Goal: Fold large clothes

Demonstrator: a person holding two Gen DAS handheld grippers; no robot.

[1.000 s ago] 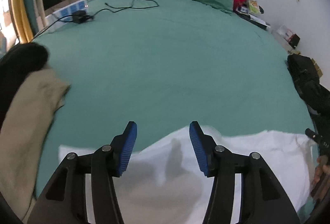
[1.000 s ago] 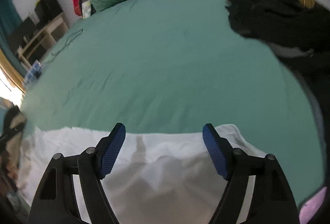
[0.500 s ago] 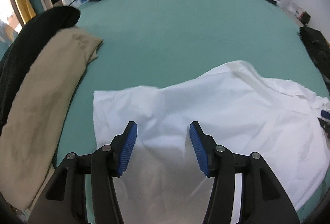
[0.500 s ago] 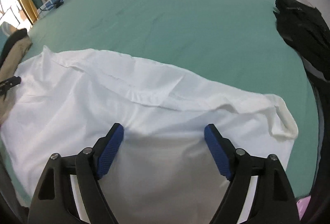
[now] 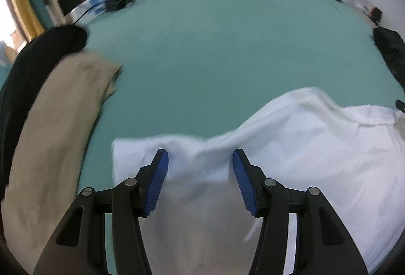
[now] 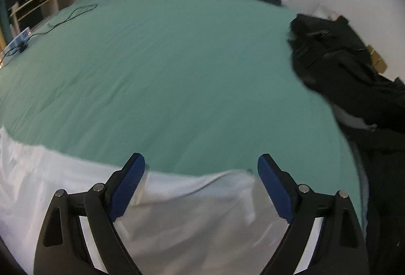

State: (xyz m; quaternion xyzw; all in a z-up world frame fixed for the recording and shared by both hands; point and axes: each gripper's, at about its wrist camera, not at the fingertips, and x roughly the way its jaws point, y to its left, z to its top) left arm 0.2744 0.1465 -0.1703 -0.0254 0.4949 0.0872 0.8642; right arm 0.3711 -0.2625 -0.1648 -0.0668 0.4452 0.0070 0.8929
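Left wrist: white garment (image 5: pixel 303 148) rumpled on bed (blurred), left gripper (image 5: pixel 200 168) spread, right gripper (image 6: pixel 201 173) opening, empty.

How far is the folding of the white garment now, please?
Early stage. Done: the white garment lies spread on the green bed. In hand: nothing; the left gripper is open above it, the right gripper is opening. Left: every fold; no crease shows.

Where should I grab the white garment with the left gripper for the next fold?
Probably the white garment's free corner, coming down from above with the left gripper; that edge lies flat on bare green bedspread, clear of the tan clothing.
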